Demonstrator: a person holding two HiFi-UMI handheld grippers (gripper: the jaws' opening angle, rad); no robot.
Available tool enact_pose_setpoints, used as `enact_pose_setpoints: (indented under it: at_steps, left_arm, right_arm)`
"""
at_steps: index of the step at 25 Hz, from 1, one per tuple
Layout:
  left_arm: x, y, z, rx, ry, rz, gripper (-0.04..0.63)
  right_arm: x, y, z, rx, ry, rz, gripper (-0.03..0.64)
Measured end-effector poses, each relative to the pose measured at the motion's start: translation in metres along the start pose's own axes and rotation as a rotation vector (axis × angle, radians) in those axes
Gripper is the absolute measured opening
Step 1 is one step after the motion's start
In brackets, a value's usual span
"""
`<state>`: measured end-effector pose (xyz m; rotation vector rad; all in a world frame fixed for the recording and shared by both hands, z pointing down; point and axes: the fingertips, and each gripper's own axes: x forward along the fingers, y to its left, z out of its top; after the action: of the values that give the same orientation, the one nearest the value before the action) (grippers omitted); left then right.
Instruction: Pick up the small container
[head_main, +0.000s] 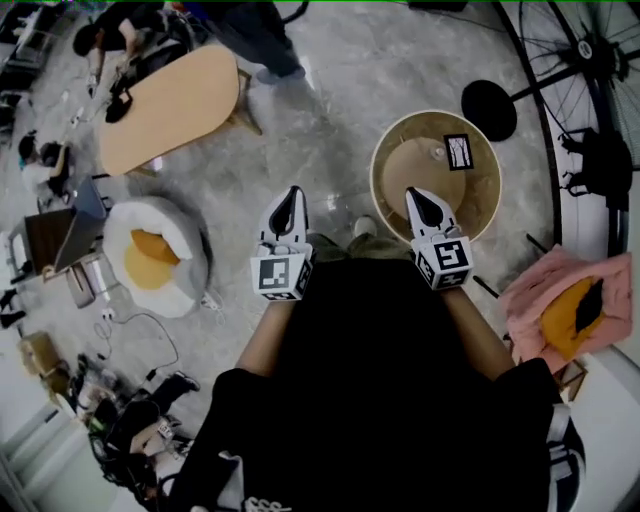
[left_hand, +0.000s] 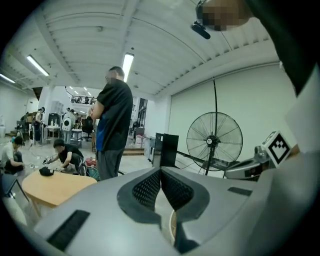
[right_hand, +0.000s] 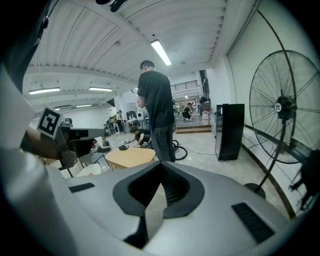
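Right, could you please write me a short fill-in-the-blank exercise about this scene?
The left gripper and right gripper are both ___, holding nothing.
In the head view, the right gripper's tip overlaps the ___ table.
The big fan stands on the person's ___ side.
Missing words: shut; round; right.

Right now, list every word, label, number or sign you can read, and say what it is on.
No legible text anywhere.
Card on the round table: dark marks, too small to read.
Left gripper and right gripper: square black-and-white marker patterns, no letters.
White print on the black clothing: cut off, unreadable.
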<state>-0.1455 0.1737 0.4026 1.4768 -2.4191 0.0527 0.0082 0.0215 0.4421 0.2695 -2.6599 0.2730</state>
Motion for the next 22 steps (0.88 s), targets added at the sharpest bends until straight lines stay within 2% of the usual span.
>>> enact_pose_setpoints:
  at_steps: [3,6,8,11,13,17,22]
  left_arm:
    - [0.039,-0.002,0.007,0.041,0.006,-0.088,0.020]
    - [0.087,-0.011,0.004,0.012,0.031,-0.231,0.020]
    - [0.117,-0.022,0.008,0.015,0.034,-0.310,0.020]
    - [0.145,-0.041,0.026,0.075,0.017,-0.441,0.020]
    - [0.160,-0.049,0.041,0.098,0.010,-0.530,0.020]
    - [0.193,-0.040,0.053,0.087,0.014,-0.608,0.020]
    - [0.202,-0.031,0.037,0.069,0.044,-0.698,0.020]
  right_arm:
    - [0.000,-0.021,0.004,0.035,-0.003,-0.107,0.021]
    - [-0.001,-0.041,0.005,0.092,-0.005,-0.243,0.021]
    - [-0.003,-0.061,-0.002,0.169,-0.001,-0.344,0.021]
    - [-0.016,-0.083,-0.009,0.305,-0.026,-0.509,0.021]
    - [-0.019,-0.089,-0.005,0.343,-0.058,-0.578,0.021]
    - [-0.018,-0.102,0.007,0.313,-0.051,-0.671,0.021]
    - [-0.024,-0.105,0.010,0.341,-0.045,-0.791,0.021]
